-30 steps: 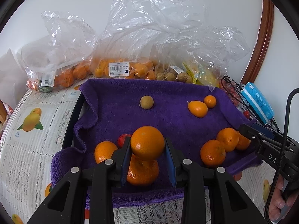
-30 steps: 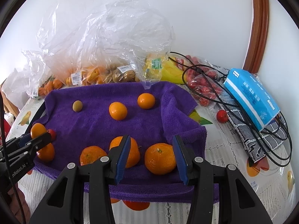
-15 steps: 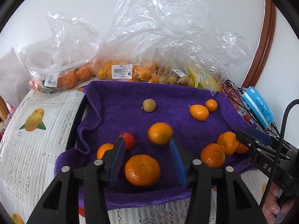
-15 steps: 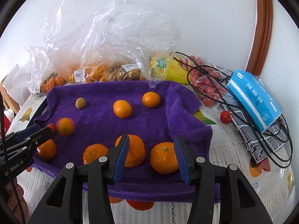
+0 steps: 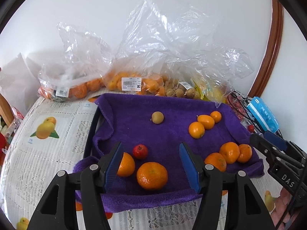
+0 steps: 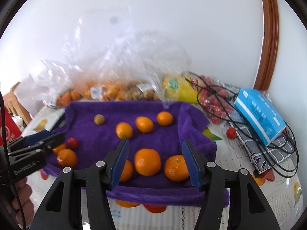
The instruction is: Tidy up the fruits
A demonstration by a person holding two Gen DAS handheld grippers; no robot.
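Lying loose on the purple towel [image 5: 172, 140], the fruits are seen sorted into small clusters, seemingly by kind. Three small oranges [image 5: 206, 121] are lined up toward the towel's far right part, three tangerines [image 5: 229, 152] are bunched at its near right corner, and two larger tangerines [image 5: 152, 175] with a small red fruit [image 5: 140, 151] are kept at its near left edge; a brown fruit [image 5: 157, 117] sits alone near the towel's far middle. The left gripper [image 5: 151, 166] is held above the near left cluster with its jaws opening and nothing pressed between them. The right gripper [image 6: 155, 163] is likewise opening over the near right tangerines, which are framed between its jaws but not clamped. Beyond the towel's far edge, bagged fruit [image 5: 134, 84] is piled against the wall, presumably as the supply not yet sorted. A blue box [image 6: 259, 113] and black cables [image 6: 249, 138] are left off the towel's right side.
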